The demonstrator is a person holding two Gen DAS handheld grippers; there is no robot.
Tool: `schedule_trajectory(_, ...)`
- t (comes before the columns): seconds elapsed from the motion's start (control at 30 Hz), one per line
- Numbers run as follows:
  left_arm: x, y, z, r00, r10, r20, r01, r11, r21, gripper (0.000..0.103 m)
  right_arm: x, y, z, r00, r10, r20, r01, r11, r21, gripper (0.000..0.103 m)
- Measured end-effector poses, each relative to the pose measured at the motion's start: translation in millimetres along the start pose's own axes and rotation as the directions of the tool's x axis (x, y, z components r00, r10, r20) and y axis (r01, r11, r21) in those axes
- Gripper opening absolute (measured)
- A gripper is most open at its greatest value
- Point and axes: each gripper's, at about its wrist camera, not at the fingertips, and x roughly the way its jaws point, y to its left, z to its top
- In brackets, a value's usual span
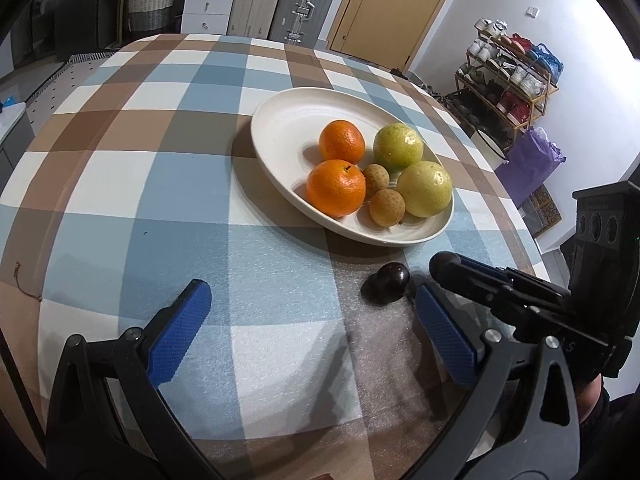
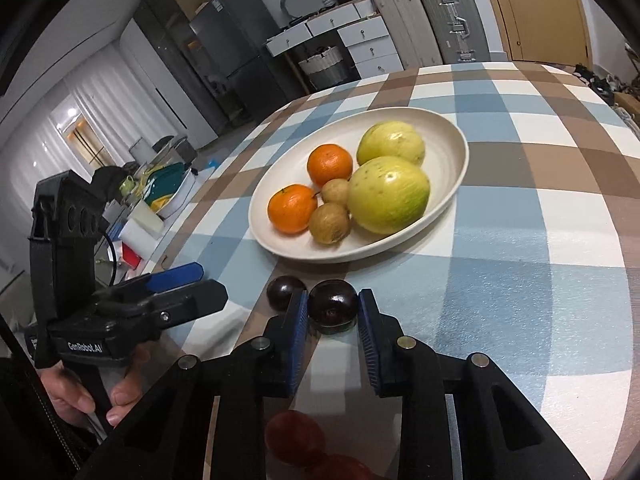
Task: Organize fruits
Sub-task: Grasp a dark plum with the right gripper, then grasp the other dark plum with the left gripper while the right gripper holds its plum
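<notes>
While my right gripper (image 2: 333,312) points down at the near edge of the table, its blue pads (image 2: 298,320) are pressed against both sides of a dark plum (image 2: 333,305), which sits on the checked tablecloth (image 2: 520,272) just in front of the plate. A second dark plum (image 2: 285,291) lies touching the outside of my left-hand pad, close beside the held one. Lower in the right wrist view, between the gripper's arms, I see blurred reddish shapes (image 2: 296,436) that I cannot identify.

To my left, my other hand (image 2: 86,400) grips the handle of the left gripper (image 1: 308,300), and its jaws stand wide apart with nothing between them, hanging above the cloth. From that camera, one dark plum shows (image 1: 386,283), just beyond the inner tip of the gripper's right pad, with the black tip of my right gripper (image 1: 446,266) beside it; I cannot make out the second plum there.

Past the plums sits a shallow white plate (image 2: 448,136) holding two mandarins (image 2: 291,208) (image 2: 329,164), two small brown longan-like fruits (image 2: 329,223) (image 2: 336,192) touching each other in the middle, and two big yellow-green fruits (image 2: 388,194) (image 2: 391,142) on the right side.

Beyond the table I see white drawers (image 2: 370,46), suitcases (image 2: 452,20) and a wooden door (image 1: 392,4); a shoe rack (image 1: 508,76) stands by the wall to the right.
</notes>
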Motion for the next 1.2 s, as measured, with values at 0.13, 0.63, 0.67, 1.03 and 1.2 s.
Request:
schedule_trajectory(0.13,9,-9,2,1.000,-0.008,-0.017,0.008,1.000,0.016,0.102,-3,-9,2,0.999,0.050,0.013,-0.051,0.998,0.040,0.026)
schedule_trajectory(0.63,31,-41,6,0.998,-0.022,-0.056,0.027,0.996,0.085,0.100,-16,-23,8,0.995,0.064,0.070,-0.067,0.997,0.044,0.026)
schedule_trajectory(0.67,32,-44,7,0.998,-0.023,-0.056,0.028,0.995,0.090,0.098,-17,-24,8,0.995,0.065,0.074,-0.068,0.997,0.045,0.026)
schedule_trajectory(1.03,40,-60,12,0.993,-0.042,-0.114,0.059,0.986,0.155,0.022,-26,-31,13,0.991,0.083,0.109,-0.088,0.995,0.044,0.026)
schedule_trajectory(1.2,30,-64,15,0.989,-0.093,-0.116,0.112,0.979,0.169,0.022,-30,-34,19,0.990,0.080,0.118,-0.085,0.995,0.042,0.026)
